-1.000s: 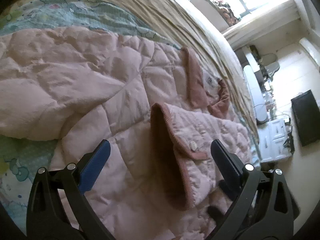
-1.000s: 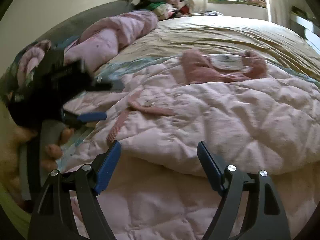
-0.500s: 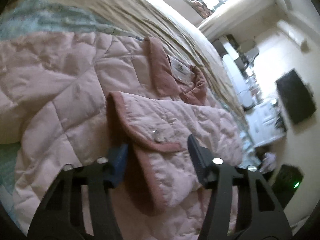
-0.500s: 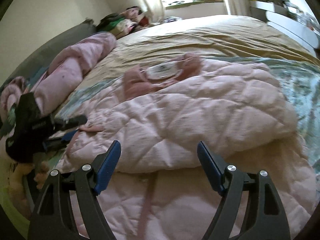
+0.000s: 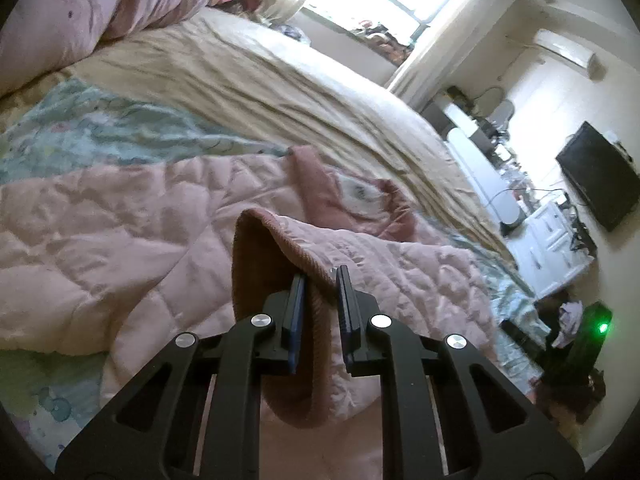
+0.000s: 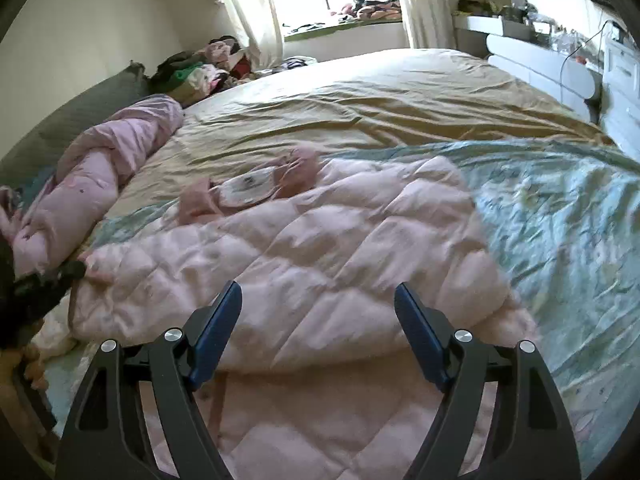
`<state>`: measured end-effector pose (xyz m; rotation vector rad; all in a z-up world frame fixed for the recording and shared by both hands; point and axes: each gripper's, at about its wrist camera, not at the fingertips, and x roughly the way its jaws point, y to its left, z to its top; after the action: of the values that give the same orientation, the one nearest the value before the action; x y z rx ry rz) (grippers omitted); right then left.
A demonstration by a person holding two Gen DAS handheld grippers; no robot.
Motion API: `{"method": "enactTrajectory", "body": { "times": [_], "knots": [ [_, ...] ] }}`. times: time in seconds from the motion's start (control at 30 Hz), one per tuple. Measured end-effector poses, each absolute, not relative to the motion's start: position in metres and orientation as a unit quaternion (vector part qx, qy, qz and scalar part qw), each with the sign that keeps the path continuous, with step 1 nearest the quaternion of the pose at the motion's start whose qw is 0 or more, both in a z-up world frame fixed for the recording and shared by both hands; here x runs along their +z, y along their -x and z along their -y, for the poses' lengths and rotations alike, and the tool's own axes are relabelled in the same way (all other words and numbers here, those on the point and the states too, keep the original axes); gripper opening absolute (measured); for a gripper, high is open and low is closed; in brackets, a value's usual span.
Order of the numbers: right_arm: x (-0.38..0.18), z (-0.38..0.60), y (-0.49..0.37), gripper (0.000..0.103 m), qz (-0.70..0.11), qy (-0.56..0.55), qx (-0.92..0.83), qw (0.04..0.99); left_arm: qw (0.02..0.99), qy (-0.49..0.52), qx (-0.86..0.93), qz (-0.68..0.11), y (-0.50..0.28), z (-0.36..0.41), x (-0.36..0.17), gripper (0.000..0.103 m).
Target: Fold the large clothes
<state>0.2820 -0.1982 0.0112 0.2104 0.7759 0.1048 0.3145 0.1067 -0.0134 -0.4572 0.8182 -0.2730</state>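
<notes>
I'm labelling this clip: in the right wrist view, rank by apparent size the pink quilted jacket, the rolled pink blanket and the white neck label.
1. pink quilted jacket, nearest the camera
2. rolled pink blanket
3. white neck label

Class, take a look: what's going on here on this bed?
A person is folding a pink quilted jacket spread on the bed, using handheld tongs. The left tongs are shut on the jacket's ribbed front edge, lifting it. The right tongs hang open above the jacket, gripping nothing.
</notes>
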Motion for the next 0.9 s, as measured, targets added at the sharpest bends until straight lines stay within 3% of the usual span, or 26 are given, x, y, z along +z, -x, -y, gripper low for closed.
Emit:
{"method": "enactTrajectory", "body": {
  "times": [0.33,0.6,0.9],
  "knots": [
    [-0.004,0.216,-0.34,0.078,-0.409,-0.059,0.015,0.911,0.872,0.205,-0.092,-0.434,-0.319,-0.114,-0.051,0.008],
    [-0.052,0.245,-0.367,0.078,-0.481,-0.115,-0.006,0.869,0.869,0.193,-0.084,-0.448,-0.321,-0.111,-0.06,0.009],
    [-0.074,0.225,-0.367,0.08,-0.48,-0.065,-0.033,0.874,0.865,0.175,-0.075,-0.464,-0.319,-0.104,-0.071,0.011]
  ]
}}
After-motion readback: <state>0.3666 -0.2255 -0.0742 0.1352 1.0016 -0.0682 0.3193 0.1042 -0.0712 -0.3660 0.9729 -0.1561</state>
